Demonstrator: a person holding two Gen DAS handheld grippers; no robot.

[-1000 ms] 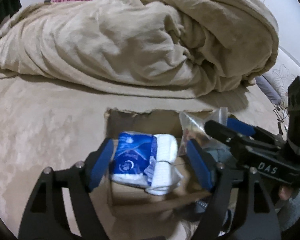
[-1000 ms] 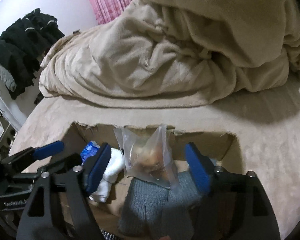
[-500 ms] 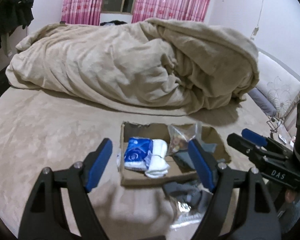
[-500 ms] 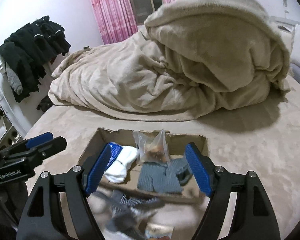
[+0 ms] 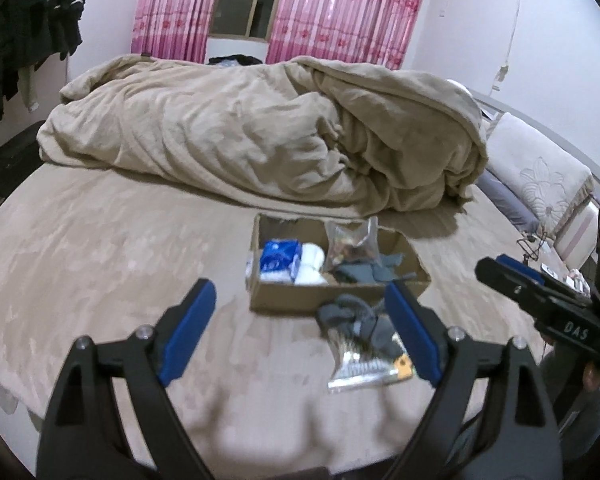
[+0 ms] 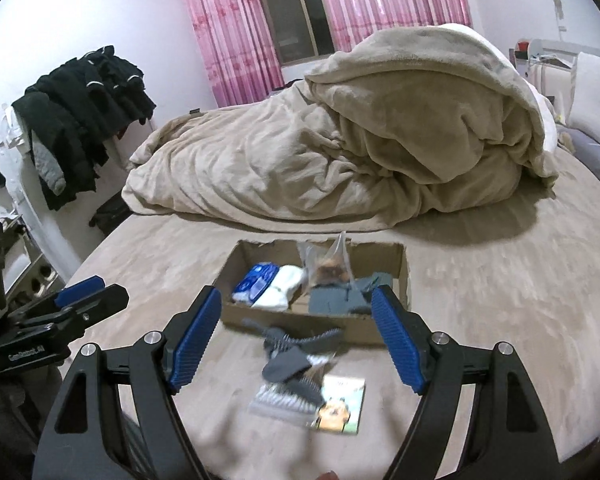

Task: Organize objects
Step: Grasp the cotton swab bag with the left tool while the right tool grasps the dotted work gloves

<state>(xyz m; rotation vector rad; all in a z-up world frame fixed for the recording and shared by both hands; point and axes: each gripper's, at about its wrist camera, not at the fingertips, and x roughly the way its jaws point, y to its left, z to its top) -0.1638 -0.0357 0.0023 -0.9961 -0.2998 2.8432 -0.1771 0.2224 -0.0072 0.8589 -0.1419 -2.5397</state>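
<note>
A shallow cardboard box (image 5: 292,300) (image 6: 300,322) sits on the beige bed. It holds a blue tissue pack (image 5: 279,260) (image 6: 256,276), a white rolled cloth (image 5: 311,264) (image 6: 282,290), a clear snack bag (image 5: 350,240) (image 6: 330,266) and a grey garment (image 5: 366,272) (image 6: 332,300). In front of the box lie a grey glove (image 5: 360,320) (image 6: 292,354) and a flat snack packet (image 5: 370,368) (image 6: 338,408). My left gripper (image 5: 300,332) is open and empty, well short of the box. My right gripper (image 6: 296,340) is open and empty above the glove and packet.
A crumpled beige blanket (image 5: 260,140) (image 6: 360,140) is heaped behind the box. Dark clothes (image 6: 76,116) hang at the left wall. Pink curtains (image 5: 332,12) cover the far window. A pillow (image 5: 540,172) lies at the right edge.
Both grippers have pulled back and up from the box, so the whole bed and room show. The glove and packet in front of the box have come into view.
</note>
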